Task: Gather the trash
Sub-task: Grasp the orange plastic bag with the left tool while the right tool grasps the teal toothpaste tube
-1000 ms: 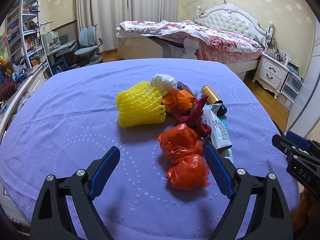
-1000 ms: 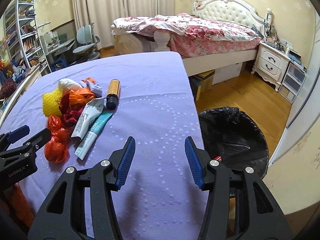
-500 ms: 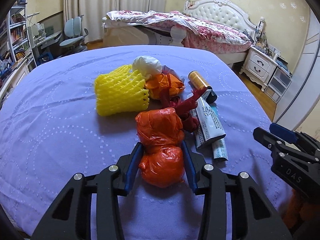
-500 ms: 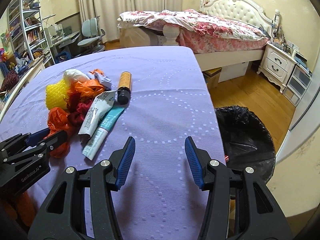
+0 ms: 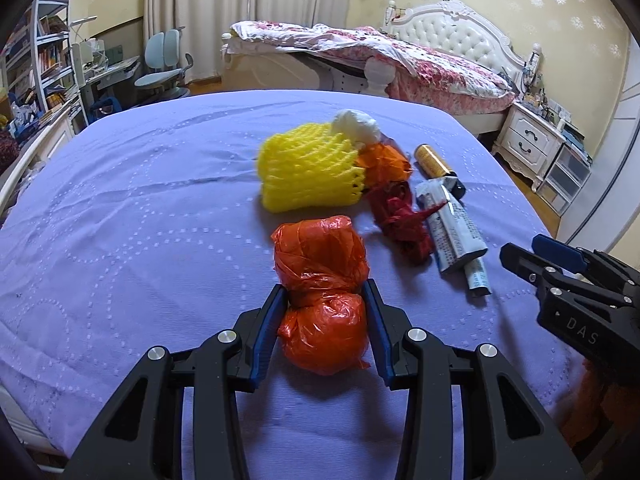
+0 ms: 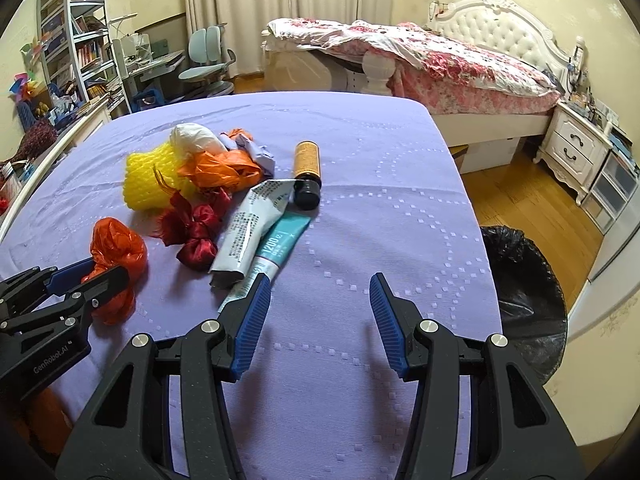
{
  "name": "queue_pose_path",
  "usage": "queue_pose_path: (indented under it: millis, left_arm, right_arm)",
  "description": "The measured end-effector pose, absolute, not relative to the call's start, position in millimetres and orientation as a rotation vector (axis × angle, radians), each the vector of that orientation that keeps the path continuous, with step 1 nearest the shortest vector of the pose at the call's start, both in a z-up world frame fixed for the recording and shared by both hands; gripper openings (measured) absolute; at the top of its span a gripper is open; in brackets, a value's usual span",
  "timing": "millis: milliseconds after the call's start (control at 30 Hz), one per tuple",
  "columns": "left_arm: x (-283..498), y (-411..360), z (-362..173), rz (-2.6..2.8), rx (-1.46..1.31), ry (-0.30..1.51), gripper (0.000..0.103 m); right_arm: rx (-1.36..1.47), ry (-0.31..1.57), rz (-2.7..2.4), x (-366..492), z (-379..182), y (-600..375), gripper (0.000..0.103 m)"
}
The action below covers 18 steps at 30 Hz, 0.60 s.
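Observation:
My left gripper [image 5: 325, 322] is shut on an orange plastic bag bundle [image 5: 322, 280], gripping its lower lobe just above the purple tablecloth; it also shows in the right wrist view [image 6: 116, 256]. Beyond it lie a yellow foam net [image 5: 308, 174], a white wad [image 5: 357, 126], an orange wrapper [image 5: 384, 162], a dark red ribbon [image 5: 402, 216], two squeezed tubes [image 5: 454, 232] and a gold bottle [image 5: 436, 166]. My right gripper [image 6: 318, 316] is open and empty over bare cloth, right of the tubes [image 6: 256, 228]. A black-lined trash bin [image 6: 520, 300] stands on the floor, right of the table.
The purple table [image 6: 360, 152] ends at a right edge near the bin. A bed [image 6: 440, 60], a nightstand [image 6: 576, 152], a desk chair [image 6: 208, 60] and bookshelves [image 6: 76, 40] stand behind.
My left gripper closed around the orange bag bundle and drew it toward me, away from the pile. My right gripper moved left and forward, staying open.

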<state>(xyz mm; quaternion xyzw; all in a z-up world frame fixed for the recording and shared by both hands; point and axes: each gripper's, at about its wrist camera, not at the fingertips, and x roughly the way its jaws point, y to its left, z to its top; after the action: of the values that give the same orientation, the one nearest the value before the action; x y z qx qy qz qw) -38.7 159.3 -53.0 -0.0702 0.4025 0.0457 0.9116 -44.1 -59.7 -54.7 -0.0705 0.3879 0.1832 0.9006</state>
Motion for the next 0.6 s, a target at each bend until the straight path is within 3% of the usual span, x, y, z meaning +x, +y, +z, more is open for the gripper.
queue_pose_path:
  millis: [600]
  left_arm:
    - [-44.2, 213.0, -51.4, 0.241, -0.14, 0.789, 0.041]
  right_arm:
    - [-0.106, 0.822, 0.369, -32.8, -49.8, -45.6, 0.05]
